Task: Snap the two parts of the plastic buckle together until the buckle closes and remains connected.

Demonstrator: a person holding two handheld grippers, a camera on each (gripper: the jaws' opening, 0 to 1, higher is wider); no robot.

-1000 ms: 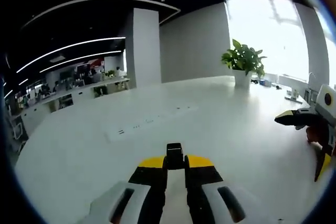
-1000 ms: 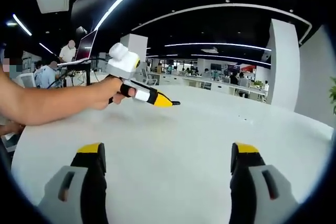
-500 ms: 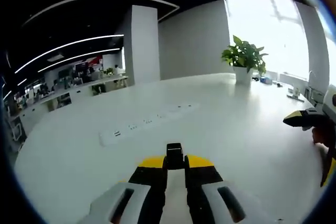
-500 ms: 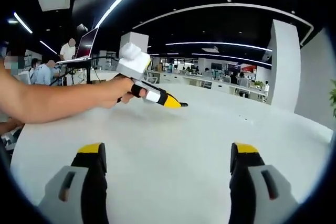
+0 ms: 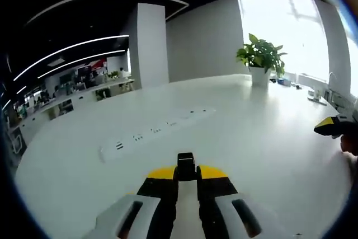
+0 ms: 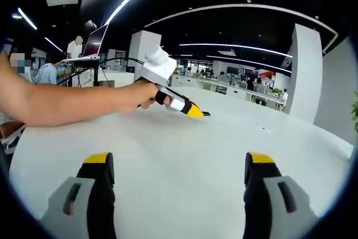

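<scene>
Jaws of the left gripper [image 5: 187, 178] are pressed together on a small black piece, apparently a buckle part [image 5: 185, 160], which sticks up just past their yellow tips; whether it is the tongue or the socket half I cannot tell. Jaws of the right gripper [image 6: 180, 169] stand wide apart with nothing between them, their yellow tips over bare white table [image 6: 184, 155]. In the right gripper view a hand [image 6: 137, 94] reaches in from the left edge holding the left gripper above the table, its closed yellow-and-black tip pointing to the right and slightly down; the black piece at that tip is too small to make out. In the left gripper view the right gripper's yellow tip shows at the right edge, with part of a hand just below it. A white power strip [image 5: 154, 133] lies flat on the table, well ahead of the left gripper and running from lower left to upper right. A potted plant [image 5: 260, 59] stands far back on the table near a bright window [image 5: 285, 32]. People [image 6: 49, 70] and desks show in the dim office behind the table.
</scene>
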